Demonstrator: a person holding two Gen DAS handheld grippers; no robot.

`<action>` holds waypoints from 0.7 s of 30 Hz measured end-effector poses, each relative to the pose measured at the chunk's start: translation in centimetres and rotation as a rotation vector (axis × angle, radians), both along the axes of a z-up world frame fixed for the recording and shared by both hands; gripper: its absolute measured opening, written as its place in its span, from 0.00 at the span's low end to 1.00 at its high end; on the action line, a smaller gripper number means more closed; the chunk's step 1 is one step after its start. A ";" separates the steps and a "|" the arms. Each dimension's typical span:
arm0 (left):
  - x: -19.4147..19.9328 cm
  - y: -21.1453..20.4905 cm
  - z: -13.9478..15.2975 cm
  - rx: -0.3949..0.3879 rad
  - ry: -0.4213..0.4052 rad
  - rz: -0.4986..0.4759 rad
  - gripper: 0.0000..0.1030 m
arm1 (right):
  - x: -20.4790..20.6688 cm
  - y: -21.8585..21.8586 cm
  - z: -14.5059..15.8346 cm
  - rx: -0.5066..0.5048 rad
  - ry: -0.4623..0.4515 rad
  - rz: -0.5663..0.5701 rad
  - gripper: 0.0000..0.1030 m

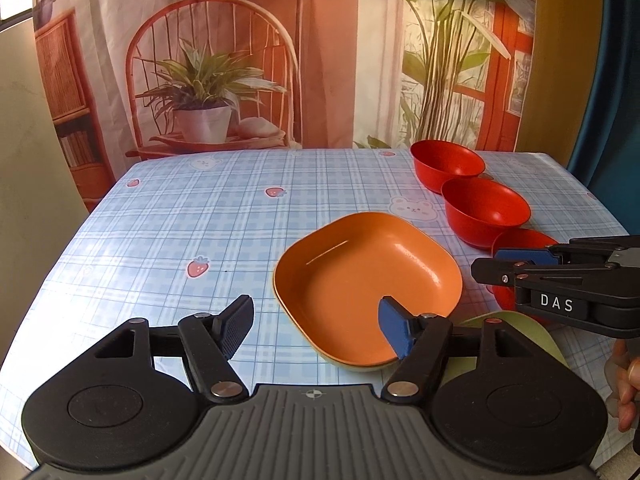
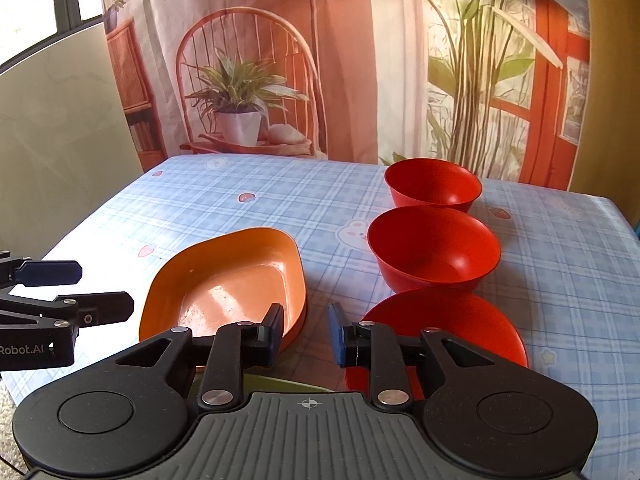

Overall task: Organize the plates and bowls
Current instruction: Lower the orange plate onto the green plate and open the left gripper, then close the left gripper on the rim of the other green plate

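A: Orange plate sits flat on the checked tablecloth, stacked on what looks like a pale green one; only a green edge shows beneath its near rim. Left gripper has its jaws spread, nothing clamped. Its blue pad hangs over the plate's near corner, the black pad off to the plate's left over bare cloth.

B: Right gripper?

A: Jaws parted a little, nothing between them. It hovers over the gap between the orange plate and the nearest red bowl.

B: Risks from here?

A: Likely a nudge. The left blue pad is close to the plate rim; a careless pull could drag the top plate askew on the green one. The right gripper's blue pad stands just beside the near bowl's rim and could tip or shove it.

B: Surroundings?

A: Middle red bowl and far red bowl line up beyond the right gripper, the near and middle ones apparently touching. A shove would pass down the row. A printed backdrop hangs behind the table.
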State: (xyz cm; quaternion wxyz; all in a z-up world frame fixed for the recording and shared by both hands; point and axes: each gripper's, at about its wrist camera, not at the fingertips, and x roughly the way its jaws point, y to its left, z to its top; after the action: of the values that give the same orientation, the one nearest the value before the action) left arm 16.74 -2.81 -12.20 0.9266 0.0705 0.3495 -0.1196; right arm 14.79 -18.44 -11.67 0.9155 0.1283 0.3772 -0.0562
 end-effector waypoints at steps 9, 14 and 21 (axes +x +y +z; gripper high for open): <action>-1.7 0.0 -0.5 -0.036 0.011 -0.010 0.69 | -3.0 0.6 0.5 -0.002 -0.037 -0.015 0.22; -2.8 -0.3 -0.9 -0.052 0.011 -0.019 0.69 | -4.7 0.9 0.7 -0.003 -0.055 -0.029 0.22; -4.1 -0.7 -1.5 -0.078 0.021 -0.060 0.68 | -6.8 1.8 0.3 -0.036 -0.054 -0.037 0.22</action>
State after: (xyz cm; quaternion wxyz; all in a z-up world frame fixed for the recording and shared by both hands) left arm 12.63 -3.48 -13.72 0.9210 0.0436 0.3519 -0.1616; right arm 8.03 -16.68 -11.32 0.9264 0.1201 0.3486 -0.0764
